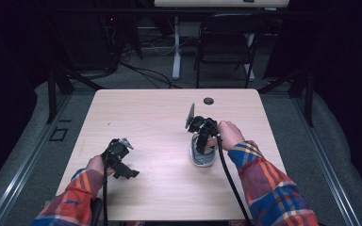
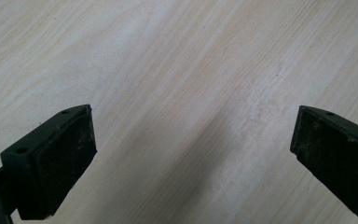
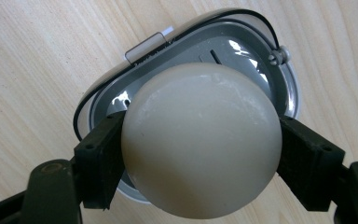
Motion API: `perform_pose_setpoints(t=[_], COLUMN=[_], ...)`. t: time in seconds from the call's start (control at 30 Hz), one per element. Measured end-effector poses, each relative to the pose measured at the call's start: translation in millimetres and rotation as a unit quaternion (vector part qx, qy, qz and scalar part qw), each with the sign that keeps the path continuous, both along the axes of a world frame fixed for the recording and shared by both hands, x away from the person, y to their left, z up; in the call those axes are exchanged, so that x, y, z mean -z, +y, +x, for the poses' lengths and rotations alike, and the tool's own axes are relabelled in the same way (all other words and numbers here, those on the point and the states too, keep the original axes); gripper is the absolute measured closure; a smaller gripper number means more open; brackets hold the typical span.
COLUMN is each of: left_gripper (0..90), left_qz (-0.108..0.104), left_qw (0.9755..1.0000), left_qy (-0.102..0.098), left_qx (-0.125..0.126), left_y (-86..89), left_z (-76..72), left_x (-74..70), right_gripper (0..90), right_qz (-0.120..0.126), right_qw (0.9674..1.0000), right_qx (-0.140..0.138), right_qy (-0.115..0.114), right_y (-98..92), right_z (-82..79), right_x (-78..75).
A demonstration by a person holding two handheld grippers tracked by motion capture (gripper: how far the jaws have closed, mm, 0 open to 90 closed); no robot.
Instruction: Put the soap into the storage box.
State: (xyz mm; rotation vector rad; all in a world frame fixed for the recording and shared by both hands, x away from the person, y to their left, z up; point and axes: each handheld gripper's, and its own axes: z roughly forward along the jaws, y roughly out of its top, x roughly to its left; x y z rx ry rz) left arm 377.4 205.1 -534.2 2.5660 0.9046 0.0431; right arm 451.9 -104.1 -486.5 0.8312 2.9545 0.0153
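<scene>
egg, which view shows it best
The right gripper view: the pale egg looms large there, clamped between the right gripper jaws just above the grey tray. In the high view, hand and gripper cover that spot. The left gripper view looks at bare table.

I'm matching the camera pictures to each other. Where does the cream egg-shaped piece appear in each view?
High view: egg hidden behind the right tool, right of centre, above the grey dish.
Left gripper view: egg not in it; bare table between open jaws.
Right gripper view: egg at centre, clamped between the jaws over the dish.
Shared landmark: the light wooden table.
</scene>
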Motion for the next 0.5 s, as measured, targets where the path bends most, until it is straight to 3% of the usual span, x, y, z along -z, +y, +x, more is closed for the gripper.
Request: perform_pose_setpoints(t=[0.23,0.5], left_gripper=[0.0,0.0], left_qz=[-0.001,-0.001], left_qw=[1.0000,1.0000], left_qy=[0.001,0.001], left_qx=[0.001,0.001], left_y=[0.2,0.4], left_z=[0.1,0.2], left_x=[0.2,0.3], right_gripper=[23.7,23.7], right_qz=[-0.017,-0.020], right_qw=[0.9998,0.9997], right_qx=[-0.004,-0.010], right_qy=[0.003,0.001], right_y=[2.7,6.3], right_z=[-0.1,0.1], right_x=[6.2,10.4])
